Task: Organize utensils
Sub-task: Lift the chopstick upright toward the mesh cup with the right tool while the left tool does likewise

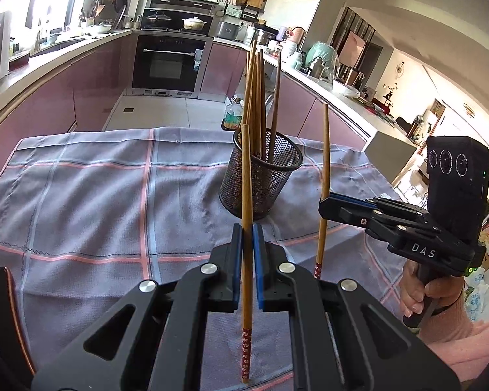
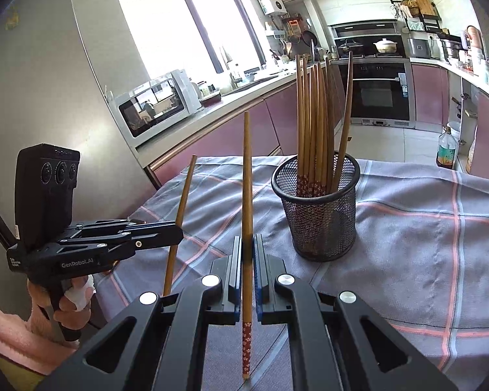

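Two tongs clamp chopsticks upright | mesh cup (image 2: 316, 205) mid-cloth, edges apart

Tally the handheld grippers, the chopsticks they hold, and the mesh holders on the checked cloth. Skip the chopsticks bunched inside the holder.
Black two-finger grippers: 2, the left gripper and the right gripper
Brown wooden chopsticks with red patterned ends, clamped: 2, the left chopstick and the right chopstick
Black wire-mesh cylindrical holder: 1
Total: 5

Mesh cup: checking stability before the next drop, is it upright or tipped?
Upright: the mesh cup stands base-down on the cloth.
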